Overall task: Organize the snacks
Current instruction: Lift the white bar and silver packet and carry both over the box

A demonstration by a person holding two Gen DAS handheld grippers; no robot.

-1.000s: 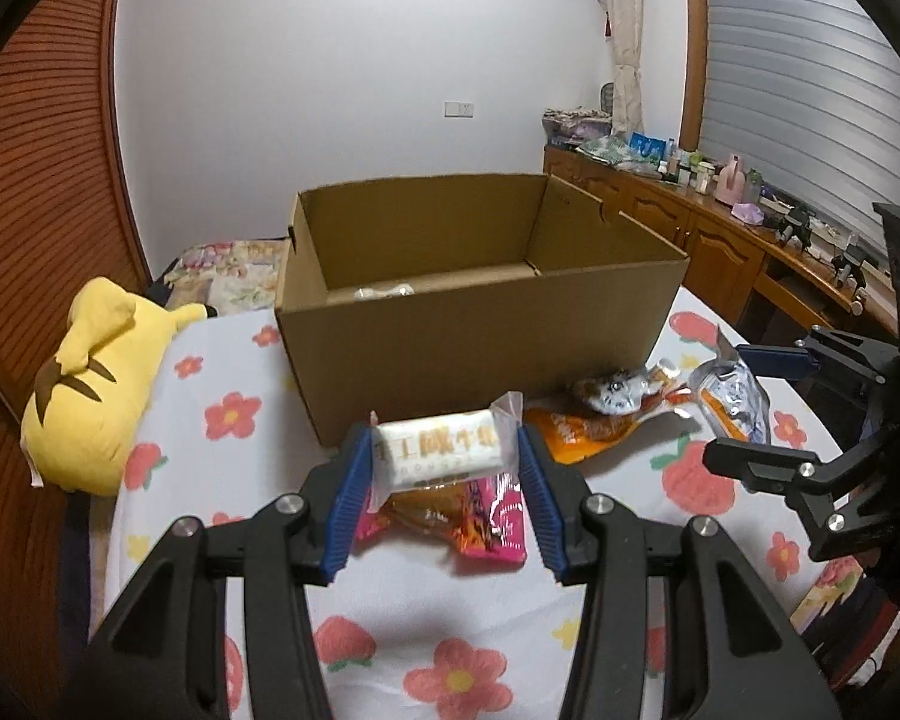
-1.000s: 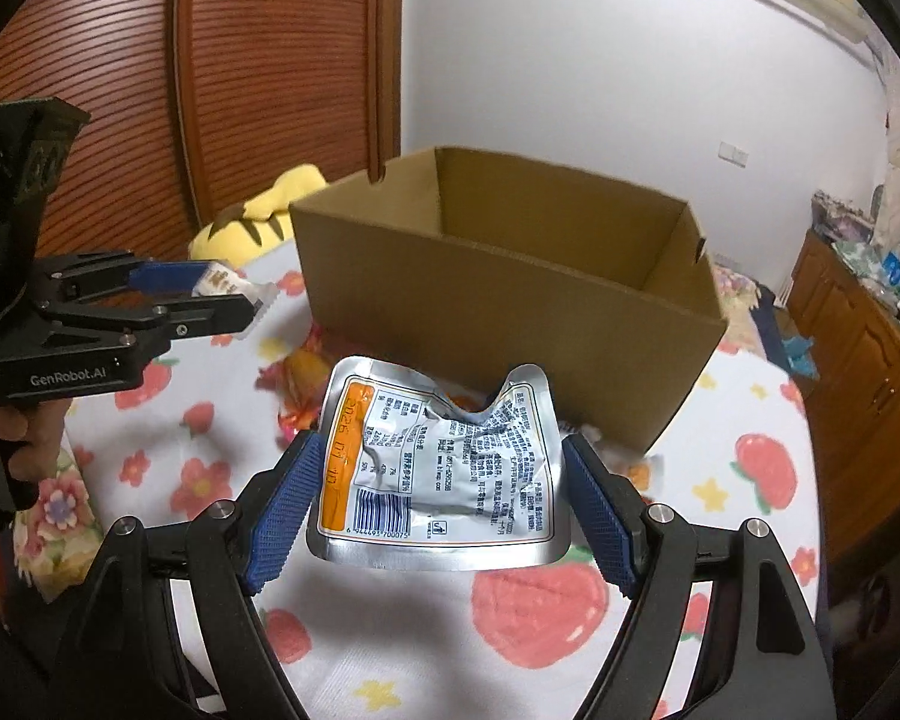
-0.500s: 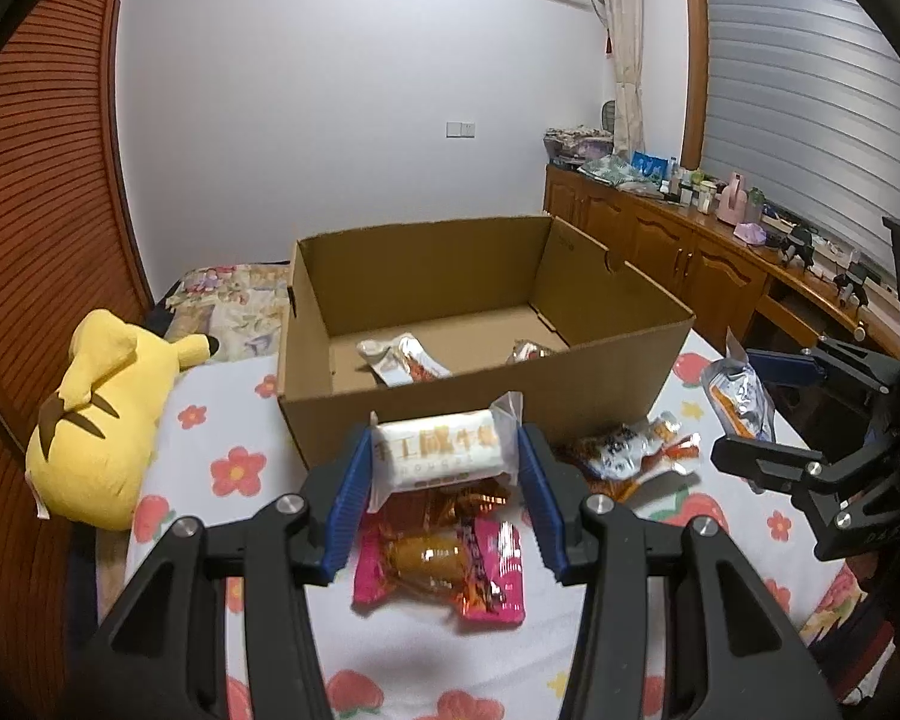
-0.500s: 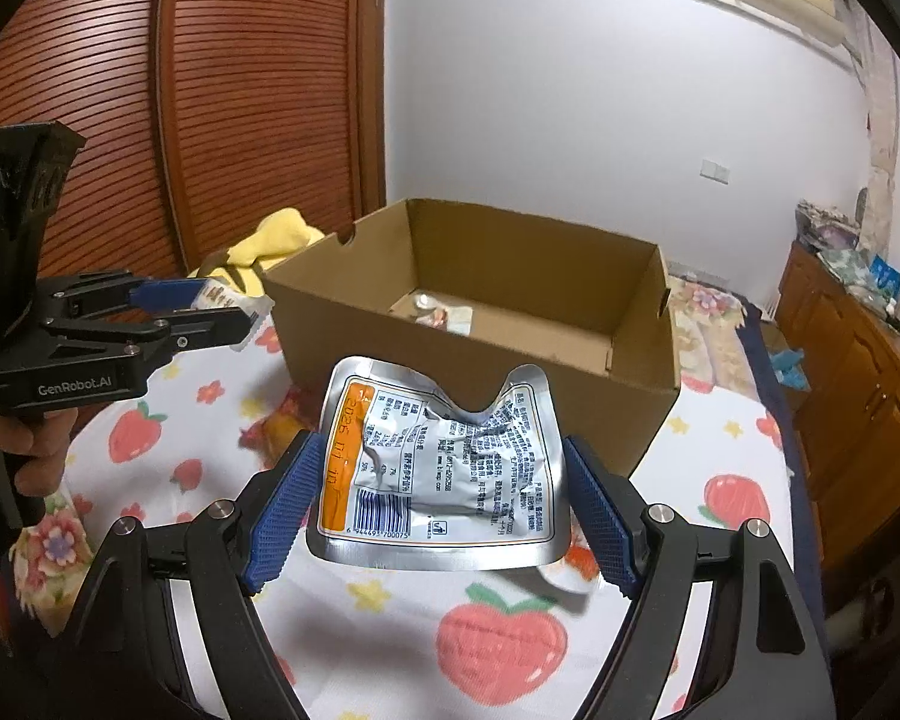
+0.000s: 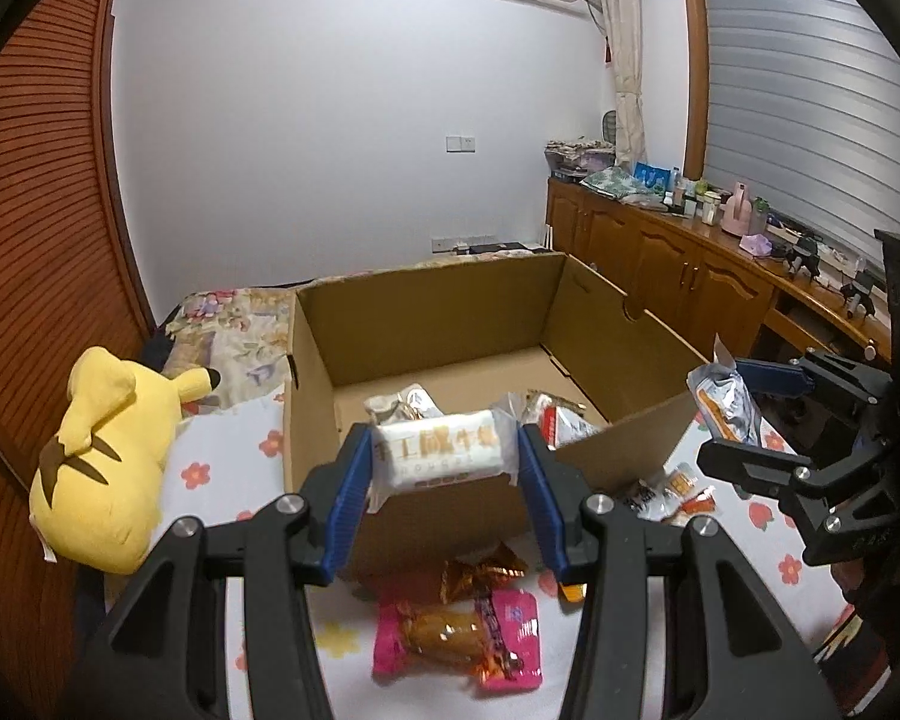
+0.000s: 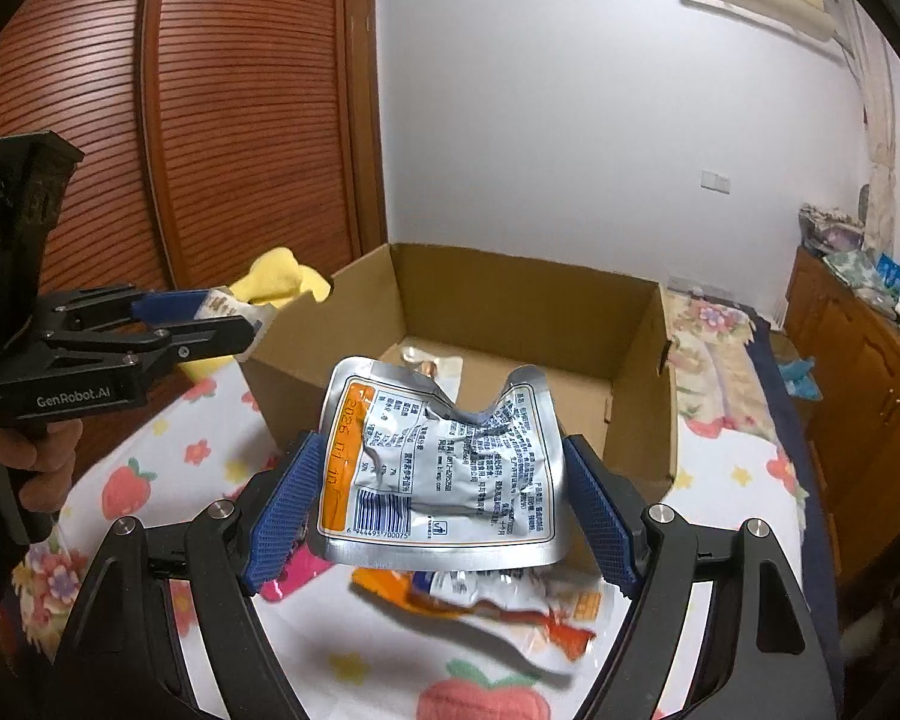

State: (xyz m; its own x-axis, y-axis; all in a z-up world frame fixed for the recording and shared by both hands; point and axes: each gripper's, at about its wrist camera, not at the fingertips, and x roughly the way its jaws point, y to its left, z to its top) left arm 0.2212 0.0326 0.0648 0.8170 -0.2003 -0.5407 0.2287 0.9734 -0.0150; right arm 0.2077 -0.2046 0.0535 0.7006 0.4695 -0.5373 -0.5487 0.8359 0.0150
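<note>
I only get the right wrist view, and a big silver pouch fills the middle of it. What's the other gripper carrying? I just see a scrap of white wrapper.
Observer: The left gripper is shut on a white nougat bar, pinched by its two ends.
Operator: What's on the cloth right under that bar?
Observer: A pink-wrapped snack lies on the strawberry-print cloth, just in front of the cardboard box.
Operator: That yellow thing behind the box, what is it?
Observer: A yellow plush toy with brown stripes on its back, lying left of the box.
</note>
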